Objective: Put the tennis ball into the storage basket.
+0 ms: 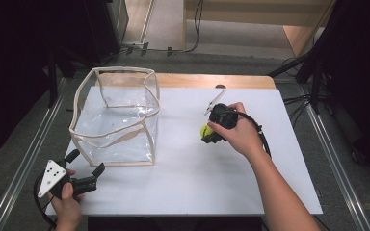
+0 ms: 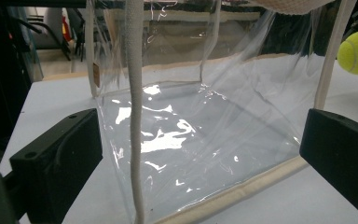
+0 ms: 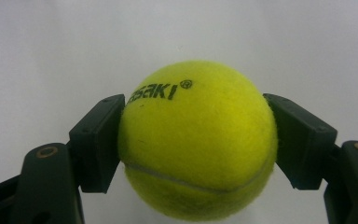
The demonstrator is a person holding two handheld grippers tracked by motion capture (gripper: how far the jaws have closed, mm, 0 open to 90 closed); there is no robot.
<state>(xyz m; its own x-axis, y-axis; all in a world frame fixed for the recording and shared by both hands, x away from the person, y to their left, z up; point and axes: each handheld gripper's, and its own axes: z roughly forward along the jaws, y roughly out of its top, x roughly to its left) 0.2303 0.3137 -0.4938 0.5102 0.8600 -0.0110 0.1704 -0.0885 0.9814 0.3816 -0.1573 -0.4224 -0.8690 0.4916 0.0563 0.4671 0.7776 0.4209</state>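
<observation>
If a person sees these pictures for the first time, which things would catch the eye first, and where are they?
The bright yellow tennis ball stands out first, clamped between the jaws of the right gripper over the white table, right of centre. Next comes the clear plastic bag with beige trim, standing open on the table's left part. The left gripper is open just in front of the bag.

Bright overhead light on the white table [image 1: 188, 183], dark surroundings at the edges, white glare patches on the clear plastic bag [image 2: 168, 140], slightly soft focus throughout, faint shadows
</observation>
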